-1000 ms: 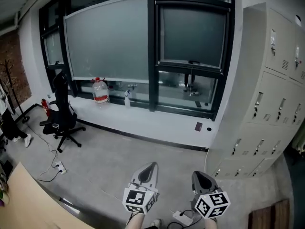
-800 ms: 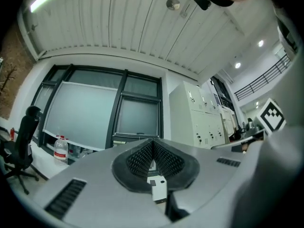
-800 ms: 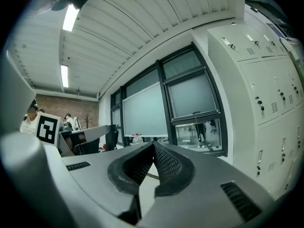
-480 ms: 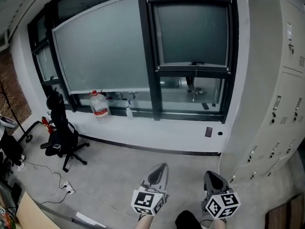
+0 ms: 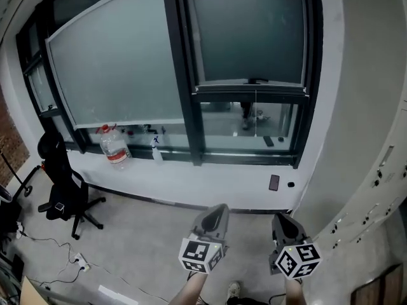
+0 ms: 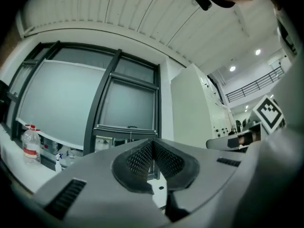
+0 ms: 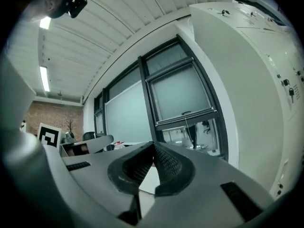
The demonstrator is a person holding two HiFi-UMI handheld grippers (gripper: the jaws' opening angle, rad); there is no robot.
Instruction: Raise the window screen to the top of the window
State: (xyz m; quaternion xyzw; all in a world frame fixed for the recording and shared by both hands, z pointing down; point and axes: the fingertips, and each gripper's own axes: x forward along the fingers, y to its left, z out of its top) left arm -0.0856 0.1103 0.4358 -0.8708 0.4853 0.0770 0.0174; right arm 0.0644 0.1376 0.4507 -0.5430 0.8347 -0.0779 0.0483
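The window screen (image 5: 248, 37) is a grey sheet covering the upper part of the right-hand window. Its bottom bar (image 5: 251, 89) sits about two thirds of the way down the dark frame, with a thin cord (image 5: 255, 110) hanging below it. Both grippers are low in the head view, well short of the window. My left gripper (image 5: 218, 210) and right gripper (image 5: 282, 220) are shut with nothing held. The screen (image 6: 128, 108) shows above my left gripper (image 6: 153, 144) in the left gripper view. It also shows as the screen (image 7: 180, 96) above my right gripper (image 7: 153, 146).
A wide blind (image 5: 114, 62) covers the left window. A water bottle (image 5: 112, 147) and a spray bottle (image 5: 156, 150) stand on the sill. A black office chair (image 5: 60, 189) is at left and white lockers (image 5: 375, 138) at right. Cables and a power strip (image 5: 77, 258) lie on the floor.
The window has come closer and fills more of the head view; the chair and lockers have slid toward the edges. Both grippers stay shut and low in the frame.
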